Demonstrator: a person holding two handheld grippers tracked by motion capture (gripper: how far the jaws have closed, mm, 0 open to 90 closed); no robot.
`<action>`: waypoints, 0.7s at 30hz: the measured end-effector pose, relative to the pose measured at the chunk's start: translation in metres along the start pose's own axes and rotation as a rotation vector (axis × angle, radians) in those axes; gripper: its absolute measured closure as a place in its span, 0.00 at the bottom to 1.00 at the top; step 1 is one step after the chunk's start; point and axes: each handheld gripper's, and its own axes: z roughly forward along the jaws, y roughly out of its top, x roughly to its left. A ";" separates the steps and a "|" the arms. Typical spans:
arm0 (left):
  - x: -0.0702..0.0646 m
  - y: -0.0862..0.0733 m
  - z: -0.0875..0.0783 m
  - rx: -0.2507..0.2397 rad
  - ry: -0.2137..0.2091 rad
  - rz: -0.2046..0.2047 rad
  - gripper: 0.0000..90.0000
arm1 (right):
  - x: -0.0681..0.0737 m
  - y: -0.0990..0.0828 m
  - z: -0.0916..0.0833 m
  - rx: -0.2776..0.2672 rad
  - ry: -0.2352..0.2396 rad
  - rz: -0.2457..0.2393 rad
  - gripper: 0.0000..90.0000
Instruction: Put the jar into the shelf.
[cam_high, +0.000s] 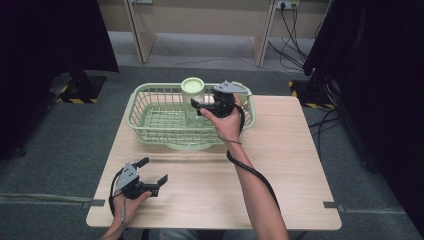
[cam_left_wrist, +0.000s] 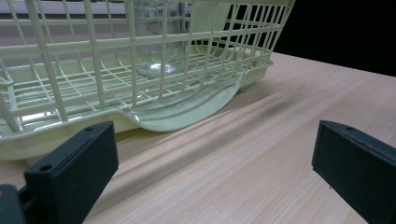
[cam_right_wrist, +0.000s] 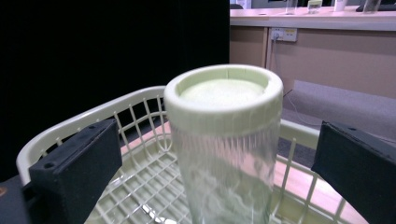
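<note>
Reaching over the basket (cam_high: 145, 107) with my right gripper (cam_high: 200, 109), I have the jar (cam_high: 192, 100) straight ahead of it, standing upright inside the basket with its pale green lid (cam_right_wrist: 224, 95) on top. Its long axis runs vertical, and my 2 jaws sit wide apart on either side of the glass body, touching nothing. My left gripper (cam_high: 155, 177) rests low near the front of the counter (cam_high: 280, 165), also wide open and empty, well apart from the jar, so my right hand (cam_high: 225, 122) is plainly nearer.
</note>
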 end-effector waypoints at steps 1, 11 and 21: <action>0.000 0.000 0.000 0.002 0.000 0.002 0.00 | 0.001 -0.002 -0.008 0.006 0.004 -0.004 0.01; -0.001 0.000 0.000 0.001 0.004 0.005 0.00 | 0.002 -0.016 -0.046 0.008 0.008 -0.008 0.01; -0.001 0.000 0.000 0.002 0.006 0.006 0.00 | 0.003 -0.044 -0.102 0.014 -0.014 -0.036 0.01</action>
